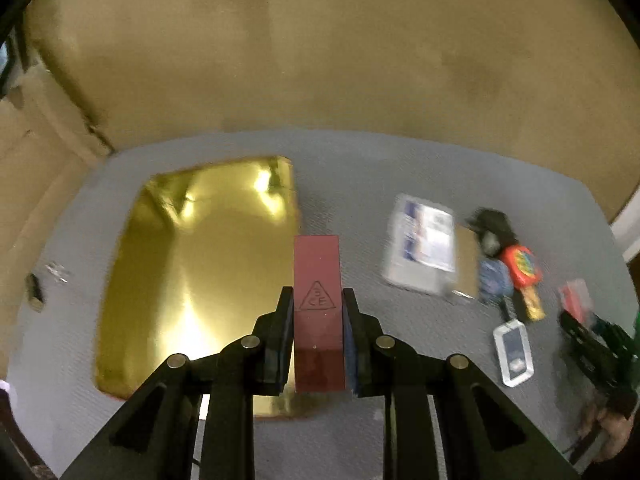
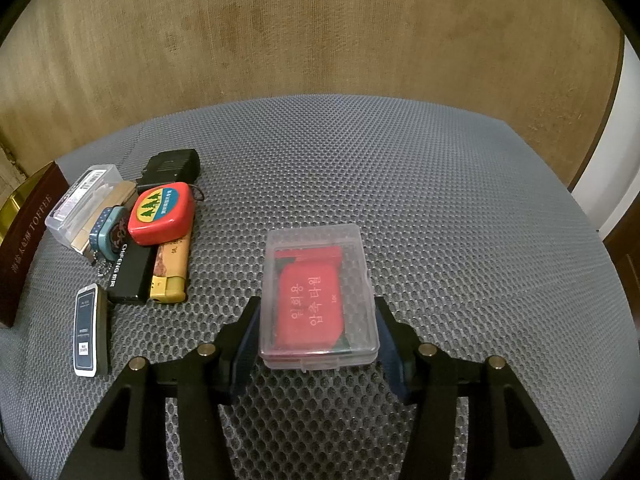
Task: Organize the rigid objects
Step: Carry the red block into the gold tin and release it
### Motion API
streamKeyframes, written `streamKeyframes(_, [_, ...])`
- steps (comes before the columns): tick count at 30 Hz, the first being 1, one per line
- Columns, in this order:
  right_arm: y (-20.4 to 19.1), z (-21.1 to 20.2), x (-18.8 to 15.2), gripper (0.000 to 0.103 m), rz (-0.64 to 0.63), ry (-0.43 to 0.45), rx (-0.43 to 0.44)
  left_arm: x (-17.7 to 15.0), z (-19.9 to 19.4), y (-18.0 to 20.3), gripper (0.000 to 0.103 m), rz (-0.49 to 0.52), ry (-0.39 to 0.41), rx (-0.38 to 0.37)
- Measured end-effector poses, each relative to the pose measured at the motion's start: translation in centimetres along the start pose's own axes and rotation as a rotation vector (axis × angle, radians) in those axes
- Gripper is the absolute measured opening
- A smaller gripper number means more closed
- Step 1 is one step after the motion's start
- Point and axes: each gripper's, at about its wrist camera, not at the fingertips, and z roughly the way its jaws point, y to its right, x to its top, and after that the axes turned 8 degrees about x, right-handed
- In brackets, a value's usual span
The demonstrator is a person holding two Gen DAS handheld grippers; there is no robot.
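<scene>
Clamping a slim dark red box (image 1: 319, 312) embossed with a triangle and the letters "3CE", the left gripper (image 1: 319, 300) has its jaws shut tight on the box's two long sides, holding it above the grey mesh mat (image 1: 360, 168). Just left of the box and partly behind it lies a shiny gold-lined tray (image 1: 192, 264), its right edge hidden by the box.

Farther right in the left wrist view, blurred, lie a clear case (image 1: 422, 244) with a printed label, a red tape measure (image 1: 520, 266) and a small white-framed card case (image 1: 513, 354).

The right gripper (image 2: 318, 312) stands with its jaws spread around a clear plastic box (image 2: 318, 300) that rests on the mat (image 2: 440, 200); the pads sit right at its sides, and whether they press on it cannot be told. Inside shows a red packet with white Korean writing.

To the left, well apart, is a cluster: a red tape measure (image 2: 162, 214) with a yellow, green-tree label, a black bar (image 2: 128, 272) printed "CHIFENG", a yellow lighter (image 2: 170, 272), a black adapter-like block (image 2: 172, 166) at the far end, a clear case (image 2: 82, 204) with a barcode, and a teal roll (image 2: 108, 230). Nearer lies a white-rimmed card case (image 2: 86, 330). At the left edge stands a dark brown box (image 2: 28, 236) reading "TOFFEE".
</scene>
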Motion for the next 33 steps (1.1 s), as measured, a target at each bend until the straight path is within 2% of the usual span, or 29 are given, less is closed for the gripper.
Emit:
streamKeyframes(4, [0.1, 0.0, 0.0, 0.055, -0.001, 0.0, 0.0, 1.7, 1.7, -3.7, 0.019, -0.045, -0.02, 0.056])
streamKeyframes(7, [0.1, 0.0, 0.0, 0.055, -0.003, -0.001, -0.002, 2.6, 4.5, -5.7, 0.019, -0.066, -0.067, 0.077])
streamKeyframes(12, [0.1, 0.1, 0.0, 0.055, -0.006, -0.001, -0.003, 3.1, 8.6, -8.2, 0.019, -0.045, -0.159, 0.091])
streamKeyframes(16, [0.1, 0.1, 0.0, 0.055, -0.007, -0.001, -0.004, 3.2, 10.2, -8.4, 0.019, -0.018, -0.182, 0.09])
streamKeyframes(20, [0.1, 0.1, -0.1, 0.055, -0.007, -0.001, -0.005, 3.6, 11.5, -8.2, 0.019, 0.033, -0.188, 0.13])
streamKeyframes(21, [0.1, 0.1, -0.1, 0.055, -0.007, -0.001, -0.005, 3.7, 11.7, -8.4, 0.019, 0.03, -0.19, 0.147])
streamKeyframes(33, [0.2, 0.2, -0.1, 0.055, -0.01, -0.001, -0.007, 4.6, 13.7, -10.3, 0.02, -0.022, -0.23, 0.139])
